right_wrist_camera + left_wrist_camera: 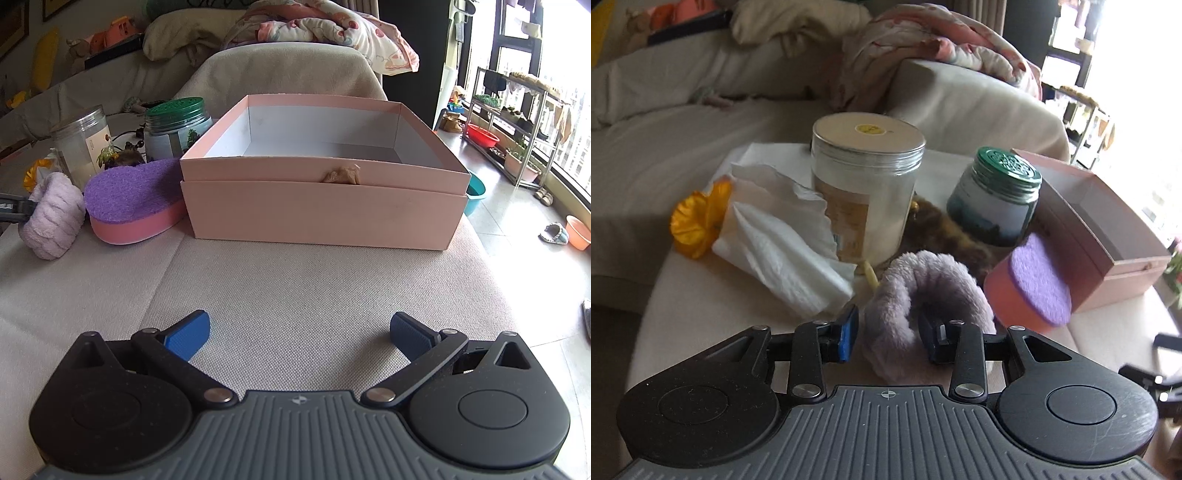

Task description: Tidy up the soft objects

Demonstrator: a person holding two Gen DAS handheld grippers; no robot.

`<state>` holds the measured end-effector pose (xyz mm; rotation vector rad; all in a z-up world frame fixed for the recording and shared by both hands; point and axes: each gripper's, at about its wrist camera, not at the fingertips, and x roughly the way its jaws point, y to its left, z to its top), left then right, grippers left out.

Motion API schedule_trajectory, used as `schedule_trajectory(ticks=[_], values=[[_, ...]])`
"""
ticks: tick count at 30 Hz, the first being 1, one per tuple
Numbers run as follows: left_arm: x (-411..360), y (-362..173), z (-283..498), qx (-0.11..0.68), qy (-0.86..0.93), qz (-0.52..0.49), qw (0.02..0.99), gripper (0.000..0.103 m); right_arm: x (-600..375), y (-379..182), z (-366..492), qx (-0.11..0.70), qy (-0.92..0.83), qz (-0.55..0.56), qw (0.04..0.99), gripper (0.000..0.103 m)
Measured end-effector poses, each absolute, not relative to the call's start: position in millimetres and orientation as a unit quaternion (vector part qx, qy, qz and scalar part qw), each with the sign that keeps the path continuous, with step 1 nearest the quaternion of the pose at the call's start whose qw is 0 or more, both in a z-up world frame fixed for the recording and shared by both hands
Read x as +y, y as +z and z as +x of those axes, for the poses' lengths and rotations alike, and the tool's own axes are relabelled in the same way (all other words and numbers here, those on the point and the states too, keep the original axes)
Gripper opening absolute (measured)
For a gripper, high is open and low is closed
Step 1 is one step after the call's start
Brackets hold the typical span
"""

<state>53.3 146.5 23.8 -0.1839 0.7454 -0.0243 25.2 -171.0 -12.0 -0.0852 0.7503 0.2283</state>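
Note:
A fluffy lilac scrunchie [916, 295] lies on the beige sofa cushion; my left gripper [892, 332] is closed around its near side, one finger outside and one inside the loop. It also shows in the right wrist view [51, 218]. A pink sponge with a purple top [1030, 288] leans beside it [136, 199]. An open pink box [321, 206] stands ahead of my right gripper [299, 334], which is open and empty above the cushion. The box [1108, 236] shows right in the left wrist view.
A clear jar with a metal lid [864, 184], a green-lidded jar [993, 199], crumpled white tissue [783, 243], a yellow flower [698, 225] and a brown furry item [945, 232] crowd the cushion. A sofa armrest [288, 70] with bedding rises behind.

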Motion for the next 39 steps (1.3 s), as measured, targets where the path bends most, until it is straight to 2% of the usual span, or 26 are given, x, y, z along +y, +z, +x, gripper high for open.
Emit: schedule_trajectory(ticks=[1, 2, 3, 4, 11, 14, 16, 18, 22, 28, 30, 31, 32, 33, 35, 39], values=[[146.3, 24.3, 50.3, 0.359, -0.019, -0.095, 0.928, 0.022, -170.2, -10.8, 24.4, 0.366, 0.115, -0.047, 0.922, 0.103], [148.2, 24.4, 46.5, 0.352, -0.022, -0.100, 0.930, 0.021, -167.0, -8.3, 23.0, 0.363, 0.121, -0.060, 0.922, 0.099], [151.1, 24.7, 41.0, 0.341, -0.028, -0.108, 0.933, 0.020, -161.5, -4.1, 20.2, 0.355, 0.127, -0.080, 0.923, 0.092], [155.8, 25.5, 33.6, 0.328, -0.038, -0.120, 0.936, 0.020, -153.9, 2.5, 16.5, 0.341, 0.134, -0.100, 0.925, 0.091], [236.3, 67.2, -37.3, 0.203, 0.028, -0.184, 0.961, 0.019, -48.3, 74.5, 1.9, 0.191, 0.265, -0.212, 0.921, 0.091], [280.7, 82.6, -68.3, 0.161, 0.102, -0.191, 0.963, 0.019, 28.1, 95.5, 7.3, 0.161, 0.344, -0.261, 0.888, 0.086], [307.4, 84.0, -85.5, 0.143, 0.137, -0.204, 0.959, 0.019, 82.1, 104.9, 16.1, 0.168, 0.386, -0.289, 0.860, 0.075], [329.2, 79.7, -98.7, 0.140, 0.158, -0.224, 0.952, 0.019, 131.5, 109.4, 31.3, 0.201, 0.410, -0.311, 0.833, 0.058], [351.5, 58.0, -112.4, 0.157, 0.155, -0.256, 0.941, 0.019, 197.6, 94.0, 66.8, 0.296, 0.417, -0.351, 0.784, 0.057], [372.0, 25.4, -120.9, 0.180, 0.130, -0.296, 0.929, 0.019, 226.1, 30.8, 66.7, 0.262, 0.341, -0.472, 0.770, 0.055], [375.0, 20.0, -123.1, 0.180, 0.127, -0.301, 0.928, 0.019, 235.1, 15.3, 73.8, 0.278, 0.316, -0.496, 0.760, 0.042], [375.8, 20.3, -122.9, 0.180, 0.125, -0.302, 0.928, 0.019, 237.4, 12.7, 74.6, 0.287, 0.309, -0.503, 0.754, 0.038], [377.2, 20.8, -122.3, 0.180, 0.123, -0.303, 0.928, 0.019, 237.8, 10.9, 72.6, 0.292, 0.302, -0.508, 0.752, 0.024], [377.4, 21.9, -121.0, 0.180, 0.121, -0.304, 0.928, 0.019, 238.1, 13.1, 72.0, 0.296, 0.296, -0.511, 0.751, 0.003], [379.4, 26.2, -118.5, 0.178, 0.113, -0.307, 0.928, 0.019, 235.0, 32.4, 73.2, 0.299, 0.307, -0.485, 0.762, 0.003], [383.5, 54.8, -96.4, 0.159, 0.088, -0.303, 0.935, 0.019, 210.5, 125.7, 69.9, 0.263, 0.336, -0.379, 0.821, 0.003]])
